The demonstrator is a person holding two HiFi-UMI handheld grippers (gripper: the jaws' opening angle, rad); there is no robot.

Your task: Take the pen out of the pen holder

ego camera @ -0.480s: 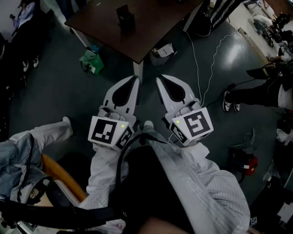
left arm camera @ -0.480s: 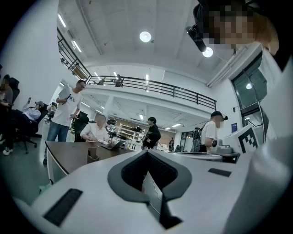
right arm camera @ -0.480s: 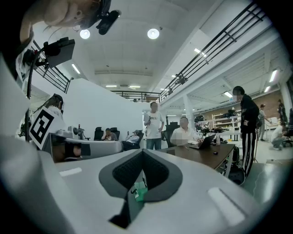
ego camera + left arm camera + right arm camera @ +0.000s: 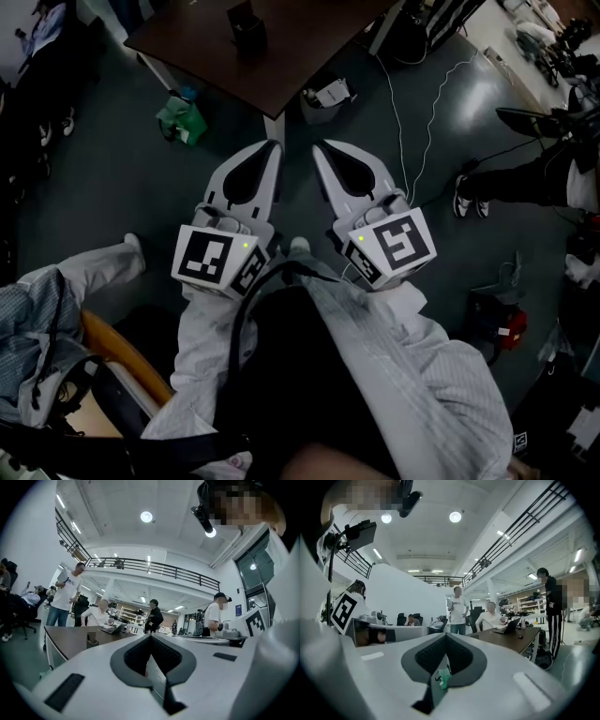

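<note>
A black pen holder [image 4: 246, 21] stands on the dark brown table [image 4: 281, 66] at the top of the head view; I cannot make out a pen in it. In the left gripper view the holder [image 4: 92, 640] shows as a small dark box on the table top. My left gripper [image 4: 271, 147] and right gripper [image 4: 320, 148] are held side by side over the floor, short of the table's near corner. Both point level toward it. Both are shut with nothing between the jaws, as the left gripper view [image 4: 151, 637] and right gripper view [image 4: 445, 635] show.
A green bag [image 4: 183, 120] and a white box [image 4: 328, 94] lie on the floor by the table leg. A white cable [image 4: 412, 122] runs across the floor. A person's legs [image 4: 525, 183] stretch in at the right. An orange chair [image 4: 122, 361] is at lower left. Several people stand or sit beyond the table.
Both grippers and the table sit slightly higher and further left in the head view. The grippers stay shut and side by side.
</note>
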